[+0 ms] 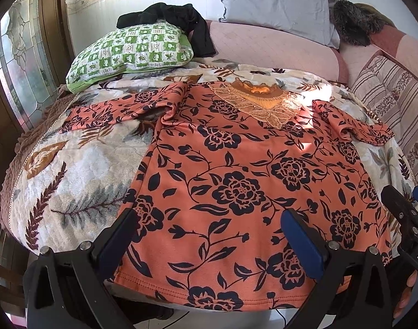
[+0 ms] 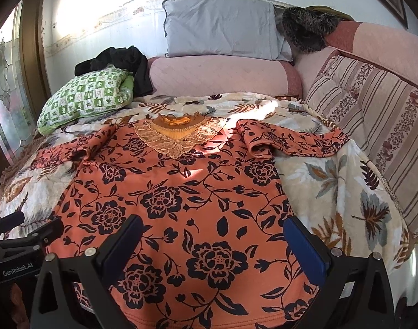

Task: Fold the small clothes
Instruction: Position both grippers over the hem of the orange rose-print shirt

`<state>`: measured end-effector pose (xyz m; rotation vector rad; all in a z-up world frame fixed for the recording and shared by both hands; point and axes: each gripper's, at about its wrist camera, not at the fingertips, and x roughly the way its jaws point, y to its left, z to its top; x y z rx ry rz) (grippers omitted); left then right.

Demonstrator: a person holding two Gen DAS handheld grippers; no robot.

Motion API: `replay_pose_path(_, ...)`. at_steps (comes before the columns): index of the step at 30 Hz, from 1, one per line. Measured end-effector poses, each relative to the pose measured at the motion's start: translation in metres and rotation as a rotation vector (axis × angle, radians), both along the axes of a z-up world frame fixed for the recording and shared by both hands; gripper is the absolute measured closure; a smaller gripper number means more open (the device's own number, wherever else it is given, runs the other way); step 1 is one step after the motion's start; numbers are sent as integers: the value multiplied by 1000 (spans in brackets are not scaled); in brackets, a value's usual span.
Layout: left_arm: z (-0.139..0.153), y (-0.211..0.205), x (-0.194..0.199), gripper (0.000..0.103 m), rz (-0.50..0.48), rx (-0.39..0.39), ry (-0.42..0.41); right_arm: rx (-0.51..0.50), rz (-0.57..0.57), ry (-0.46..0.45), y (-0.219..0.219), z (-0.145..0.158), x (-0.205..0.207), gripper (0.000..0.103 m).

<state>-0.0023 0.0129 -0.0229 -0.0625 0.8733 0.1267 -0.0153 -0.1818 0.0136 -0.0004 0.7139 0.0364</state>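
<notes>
An orange top with black flowers (image 1: 236,170) lies flat on the bed, lace collar (image 1: 263,101) at the far end, both sleeves spread out to the sides. It also fills the right wrist view (image 2: 176,197). My left gripper (image 1: 209,219) is open and empty, hovering above the hem at the top's left half. My right gripper (image 2: 214,227) is open and empty above the hem's right half; it shows at the right edge of the left wrist view (image 1: 406,213). The left gripper shows at the left edge of the right wrist view (image 2: 22,235).
A leaf-patterned blanket (image 1: 80,175) covers the bed. A green checked pillow (image 1: 132,52) with a black garment (image 1: 181,19) on it lies at the far left. A grey pillow (image 2: 222,27), pink bolster (image 2: 222,76) and striped cushion (image 2: 373,120) border the far and right sides.
</notes>
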Motion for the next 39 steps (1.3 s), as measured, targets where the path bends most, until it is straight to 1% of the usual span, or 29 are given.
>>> replay_pose_path(19,0,4,-2,0,19,16,9,-2,-2,-23,-1,5,-2,0)
replay_pose_path(29,1,10,-2,0,29,4,18,-13,14,-22,5,5,-4,0)
replay_pose_path(39,0,9,-2,0,29,6,25,-5,21,-18,6,2,-5,0)
